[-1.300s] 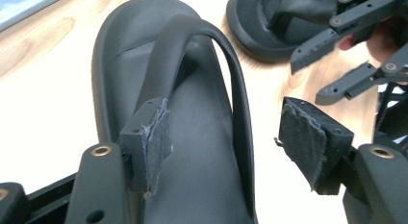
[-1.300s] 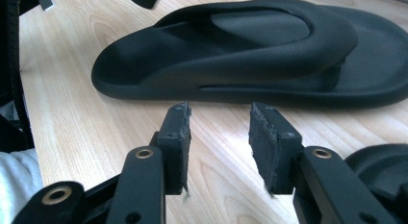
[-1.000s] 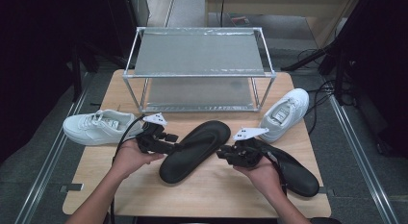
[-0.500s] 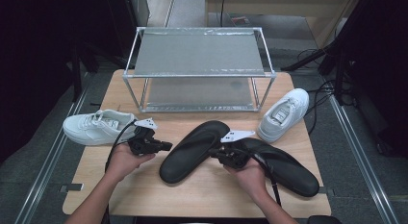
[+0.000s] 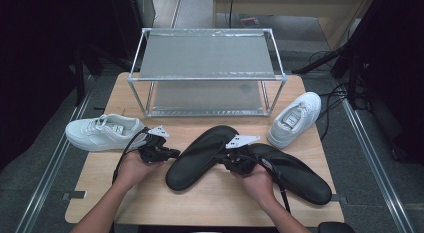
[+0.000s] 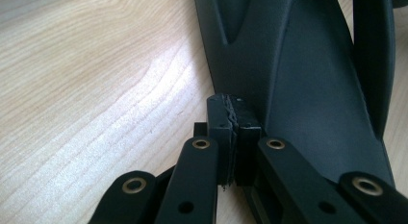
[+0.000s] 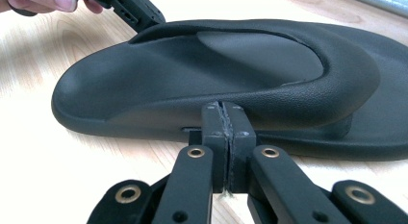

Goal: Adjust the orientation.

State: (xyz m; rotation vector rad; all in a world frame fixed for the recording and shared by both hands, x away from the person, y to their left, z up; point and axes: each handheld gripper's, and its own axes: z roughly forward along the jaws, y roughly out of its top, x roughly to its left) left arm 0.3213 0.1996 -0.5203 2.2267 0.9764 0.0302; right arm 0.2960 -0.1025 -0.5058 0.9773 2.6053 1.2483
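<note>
While both hands are sitting low on the table (image 5: 210, 203), the left gripper (image 5: 172, 153) is pressing its closed, empty jaws against the left edge of the black flip-flop (image 5: 200, 158). That sandal is lying at a slant, heel near the person, toe pointing up-right toward the rack (image 5: 207, 78). The right gripper (image 5: 226, 159), jaws pinched together on nothing too, is touching its opposite side, so it's bracketed across its width.

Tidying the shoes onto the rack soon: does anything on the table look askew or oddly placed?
Yes. The two black slippers are not paired neatly: the left slipper lies diagonally, its end overlapping the right slipper. The white sneakers sit apart at opposite table edges.
</note>
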